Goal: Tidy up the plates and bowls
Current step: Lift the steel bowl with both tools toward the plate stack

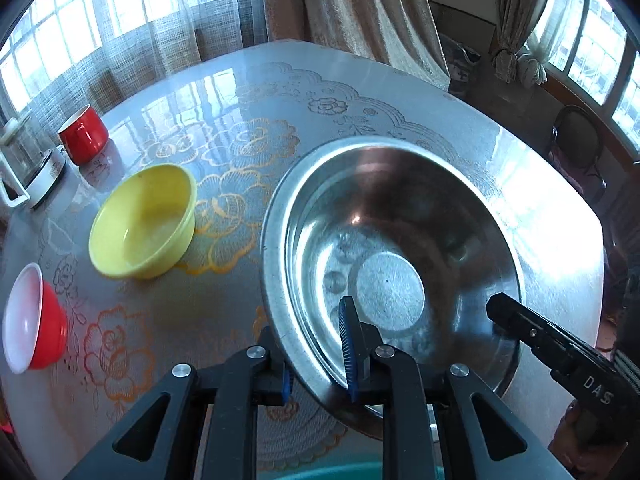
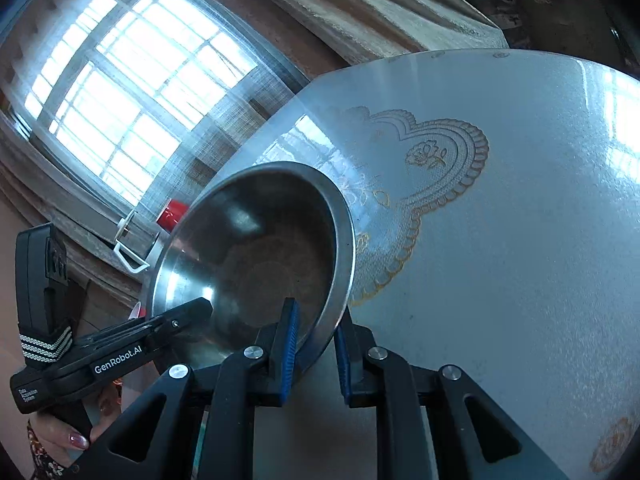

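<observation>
A glass kettle [image 1: 24,160] with a white handle stands at the bench's [image 1: 440,120] far left edge, just beside a red mug [image 1: 84,134]. Curtains [image 1: 360,12] hang behind.

Both wrist views look down closely, sharing the steel bowl [image 1: 392,264].
</observation>
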`<act>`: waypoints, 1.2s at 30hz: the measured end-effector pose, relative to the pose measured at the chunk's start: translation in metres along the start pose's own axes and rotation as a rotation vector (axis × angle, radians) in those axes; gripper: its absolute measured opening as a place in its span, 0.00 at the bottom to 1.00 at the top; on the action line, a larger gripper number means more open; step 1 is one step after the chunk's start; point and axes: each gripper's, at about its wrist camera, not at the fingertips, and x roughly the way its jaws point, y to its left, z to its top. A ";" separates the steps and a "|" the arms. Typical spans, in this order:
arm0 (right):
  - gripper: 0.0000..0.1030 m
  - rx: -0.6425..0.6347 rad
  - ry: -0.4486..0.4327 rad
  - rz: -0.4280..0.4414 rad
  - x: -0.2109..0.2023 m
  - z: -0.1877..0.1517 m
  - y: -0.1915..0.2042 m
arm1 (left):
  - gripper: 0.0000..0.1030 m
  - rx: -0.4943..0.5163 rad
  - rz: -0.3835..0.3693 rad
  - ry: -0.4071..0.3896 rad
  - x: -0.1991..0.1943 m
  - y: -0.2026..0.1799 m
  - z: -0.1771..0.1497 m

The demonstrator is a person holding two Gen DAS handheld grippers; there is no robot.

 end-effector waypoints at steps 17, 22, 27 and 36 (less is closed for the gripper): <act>0.17 -0.026 -0.033 0.016 -0.039 -0.030 0.032 | 0.20 -0.055 -0.040 -0.089 -0.055 0.014 -0.052; 0.17 -0.066 -0.042 0.028 -0.051 -0.037 0.050 | 0.20 -0.086 -0.040 -0.137 -0.079 0.025 -0.070; 0.17 -0.119 -0.036 0.059 -0.059 -0.047 0.072 | 0.20 -0.132 -0.022 -0.174 -0.103 0.043 -0.091; 0.17 -0.225 0.025 0.146 -0.054 -0.073 0.126 | 0.21 -0.253 0.048 -0.237 -0.139 0.086 -0.141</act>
